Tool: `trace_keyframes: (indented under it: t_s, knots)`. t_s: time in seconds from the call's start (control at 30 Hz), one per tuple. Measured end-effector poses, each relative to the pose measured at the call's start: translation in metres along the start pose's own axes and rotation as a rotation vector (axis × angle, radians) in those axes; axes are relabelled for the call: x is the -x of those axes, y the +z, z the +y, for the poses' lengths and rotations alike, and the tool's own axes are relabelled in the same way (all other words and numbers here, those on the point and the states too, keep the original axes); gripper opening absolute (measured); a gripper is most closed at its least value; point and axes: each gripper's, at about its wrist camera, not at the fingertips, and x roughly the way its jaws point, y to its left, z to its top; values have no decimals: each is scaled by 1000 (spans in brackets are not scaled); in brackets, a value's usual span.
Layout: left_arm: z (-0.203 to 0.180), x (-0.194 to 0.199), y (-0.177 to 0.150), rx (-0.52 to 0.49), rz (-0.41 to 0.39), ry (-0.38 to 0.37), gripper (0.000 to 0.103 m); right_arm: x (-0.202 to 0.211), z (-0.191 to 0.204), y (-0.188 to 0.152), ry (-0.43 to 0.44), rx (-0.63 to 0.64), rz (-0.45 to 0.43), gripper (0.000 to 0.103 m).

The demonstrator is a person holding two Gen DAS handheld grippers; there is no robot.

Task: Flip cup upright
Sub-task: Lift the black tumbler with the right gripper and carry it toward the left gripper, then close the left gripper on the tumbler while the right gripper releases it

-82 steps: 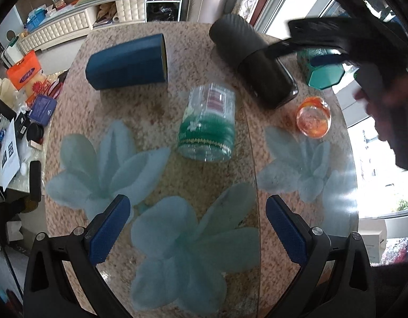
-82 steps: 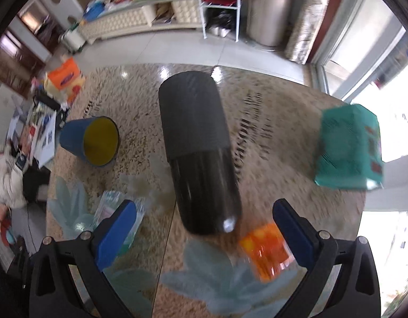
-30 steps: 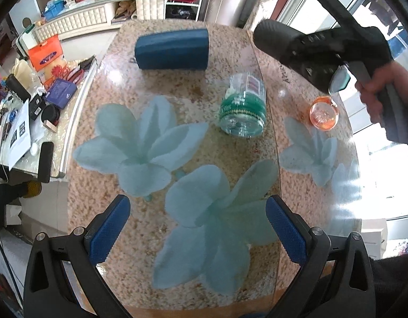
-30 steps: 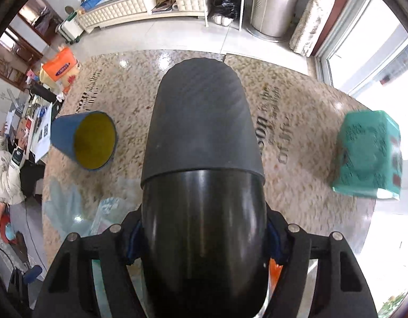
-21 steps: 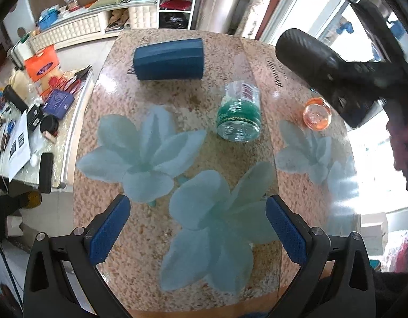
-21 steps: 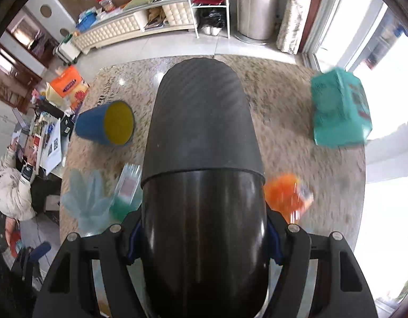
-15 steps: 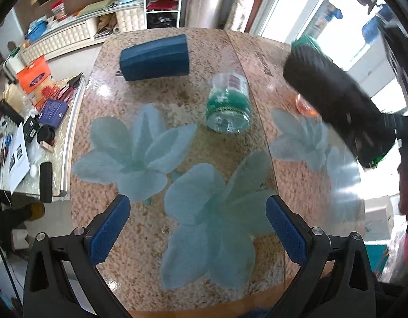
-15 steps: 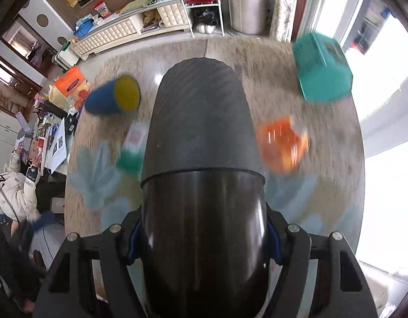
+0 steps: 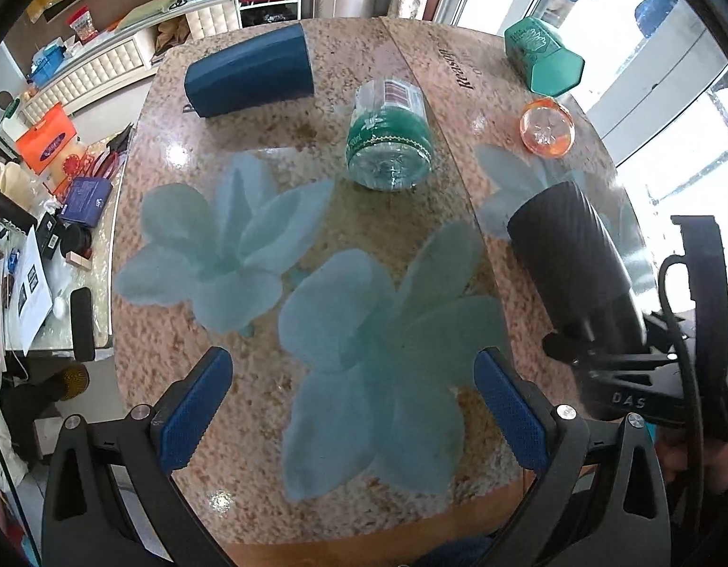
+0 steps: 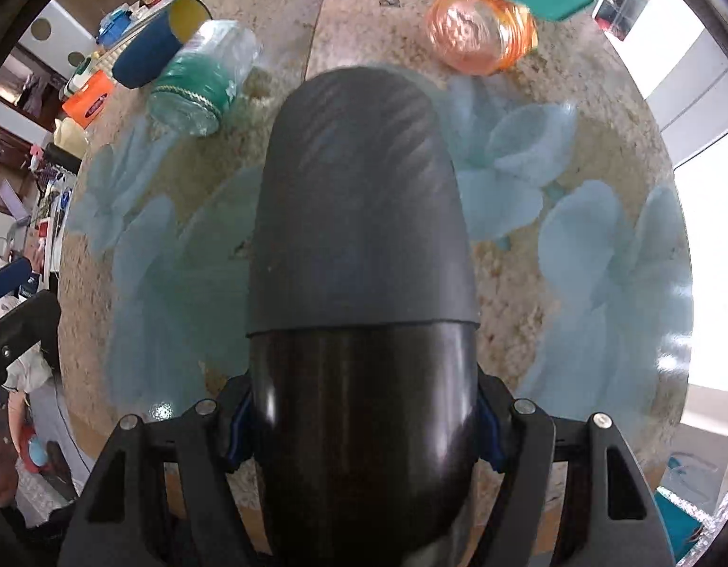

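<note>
Task's approx halfway, by my read: you've got the black cup (image 10: 364, 283) clamped in the right gripper (image 10: 364, 425) and lifted off the table (image 9: 250, 425), but it's tilted, not yet stood up. Setting it down upright is what's left.

L to R on the table: blue cup (image 9: 250, 75) on its side, yellow inside, nothing visible in it. Clear bottle (image 9: 387, 137) w/ green label lying down, looks empty. Orange cup (image 9: 547, 127) beside it, contents can't tell. Teal box (image 9: 543, 61) at the far right edge.

Left gripper (image 9: 354, 406) hangs w/ fingers spread wide, holding nothing.
</note>
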Motion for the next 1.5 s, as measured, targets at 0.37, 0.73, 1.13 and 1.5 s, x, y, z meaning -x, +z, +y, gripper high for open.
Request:
trace_keyframes:
  t_s: [0.37, 0.73, 1.13, 1.5]
  knots:
    - [-6, -5, 0, -11, 13, -9, 103, -23, 0, 0, -6, 5, 40, 71]
    - [-7, -2, -2, -7, 7, -21, 103, -22, -9, 17, 9, -41, 10, 94]
    - [-10, 12, 1, -22, -17, -21, 103, 10, -11, 21, 50, -51, -41, 103]
    - [-39, 33, 19, -29, -29, -75, 103, 53, -39, 23, 117, -100, -125, 103]
